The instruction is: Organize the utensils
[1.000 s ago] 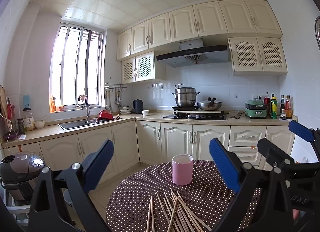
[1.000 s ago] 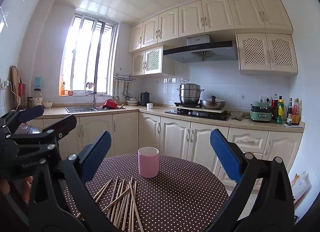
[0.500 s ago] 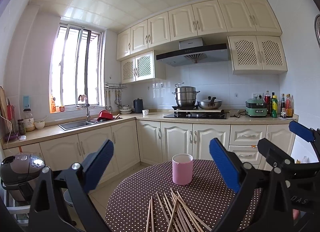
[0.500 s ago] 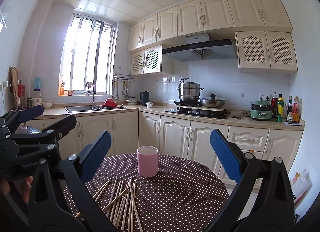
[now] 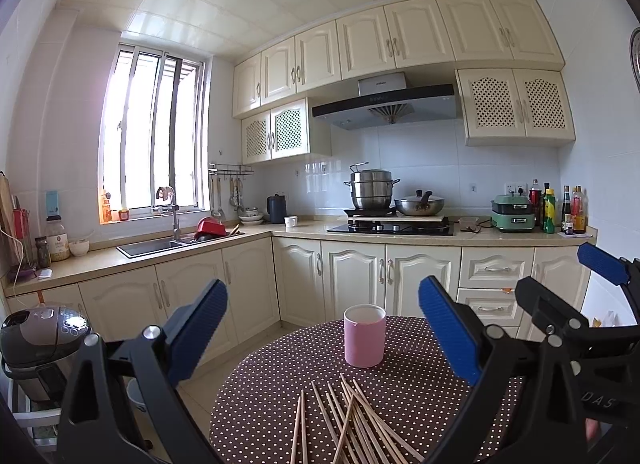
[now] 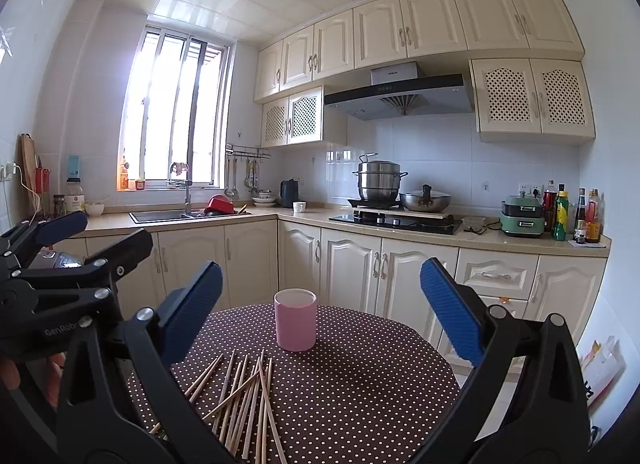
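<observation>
Nothing has shifted over the last second — we hover above the surface (image 5: pixel 400 380), both grippers empty. Left gripper (image 5: pixel 322 334) and right gripper (image 6: pixel 320 308) have fingers spread wide. Chopsticks (image 6: pixel 244 400) lie scattered at the near edge, the pink cup (image 6: pixel 295 320) just beyond — nothing sorted yet.

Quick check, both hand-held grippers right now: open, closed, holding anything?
Left hand-held gripper: open, holding nothing, above the chopsticks.
Right hand-held gripper: open, holding nothing, facing the pink cup.
</observation>
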### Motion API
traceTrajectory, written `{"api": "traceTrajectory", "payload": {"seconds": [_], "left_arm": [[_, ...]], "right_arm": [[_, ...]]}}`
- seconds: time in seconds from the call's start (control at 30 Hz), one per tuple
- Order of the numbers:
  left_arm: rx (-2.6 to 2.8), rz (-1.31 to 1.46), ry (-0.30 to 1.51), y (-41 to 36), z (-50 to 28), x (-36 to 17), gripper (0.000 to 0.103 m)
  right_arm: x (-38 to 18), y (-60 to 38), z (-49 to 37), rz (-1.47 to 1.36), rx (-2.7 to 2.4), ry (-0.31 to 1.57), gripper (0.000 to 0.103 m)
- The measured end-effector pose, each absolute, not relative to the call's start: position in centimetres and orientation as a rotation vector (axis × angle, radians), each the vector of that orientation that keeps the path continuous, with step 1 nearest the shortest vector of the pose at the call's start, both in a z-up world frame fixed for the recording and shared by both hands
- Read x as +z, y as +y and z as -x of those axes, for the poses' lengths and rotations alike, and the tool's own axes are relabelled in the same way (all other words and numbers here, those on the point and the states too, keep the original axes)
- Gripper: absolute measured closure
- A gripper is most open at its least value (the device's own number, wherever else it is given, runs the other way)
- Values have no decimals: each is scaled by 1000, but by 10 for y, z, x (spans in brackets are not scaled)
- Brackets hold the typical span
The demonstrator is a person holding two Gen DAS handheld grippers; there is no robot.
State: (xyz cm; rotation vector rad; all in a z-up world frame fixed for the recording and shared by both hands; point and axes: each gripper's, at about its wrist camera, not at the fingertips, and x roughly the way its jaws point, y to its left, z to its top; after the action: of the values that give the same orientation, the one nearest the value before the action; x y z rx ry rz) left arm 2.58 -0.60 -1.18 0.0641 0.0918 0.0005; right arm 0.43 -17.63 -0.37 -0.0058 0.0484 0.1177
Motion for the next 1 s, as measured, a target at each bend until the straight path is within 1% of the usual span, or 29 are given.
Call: {"api": "traceTrajectory", "payload": {"seconds": [1.0], "left_arm": [[3, -61, 121, -4, -39, -19, 8]], "right_arm": [[-13, -167, -21, -2, 129, 75, 6]]}}
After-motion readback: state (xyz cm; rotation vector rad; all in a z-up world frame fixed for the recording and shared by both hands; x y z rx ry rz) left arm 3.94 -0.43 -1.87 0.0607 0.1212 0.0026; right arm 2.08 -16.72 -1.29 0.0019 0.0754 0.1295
